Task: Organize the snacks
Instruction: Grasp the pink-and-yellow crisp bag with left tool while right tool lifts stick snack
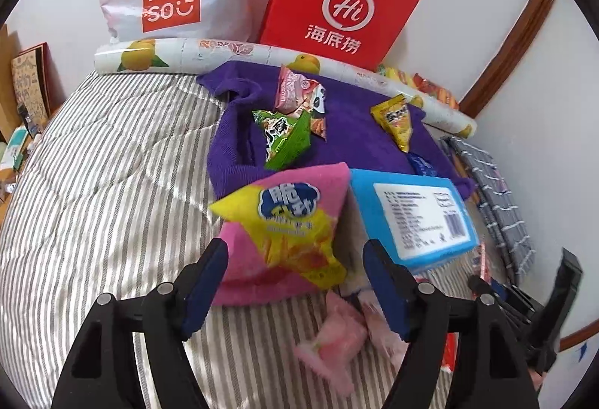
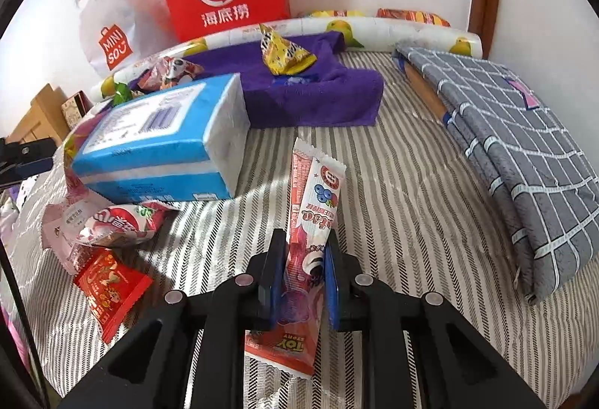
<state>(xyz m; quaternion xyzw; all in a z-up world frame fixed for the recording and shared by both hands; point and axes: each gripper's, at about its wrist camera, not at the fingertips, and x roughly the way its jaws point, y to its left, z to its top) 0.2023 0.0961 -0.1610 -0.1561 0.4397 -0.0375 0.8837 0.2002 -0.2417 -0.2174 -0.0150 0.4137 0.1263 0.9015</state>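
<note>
Striped bedding (image 2: 393, 184) covers the bed, with two shopping bags propped against the wall behind a purple towel (image 1: 355, 143) where a few small packets already sit, so that looks like the sorting spot. The right gripper (image 2: 303, 278) is clamped on a long candy stick (image 2: 310, 221), white and pink with berries printed on it, lifted at an angle for carrying. The left gripper (image 1: 295, 289) stands open with nothing between its jaws, above a pink and yellow chip bag (image 1: 284, 221) beside a blue tissue pack (image 1: 411, 214).
</note>
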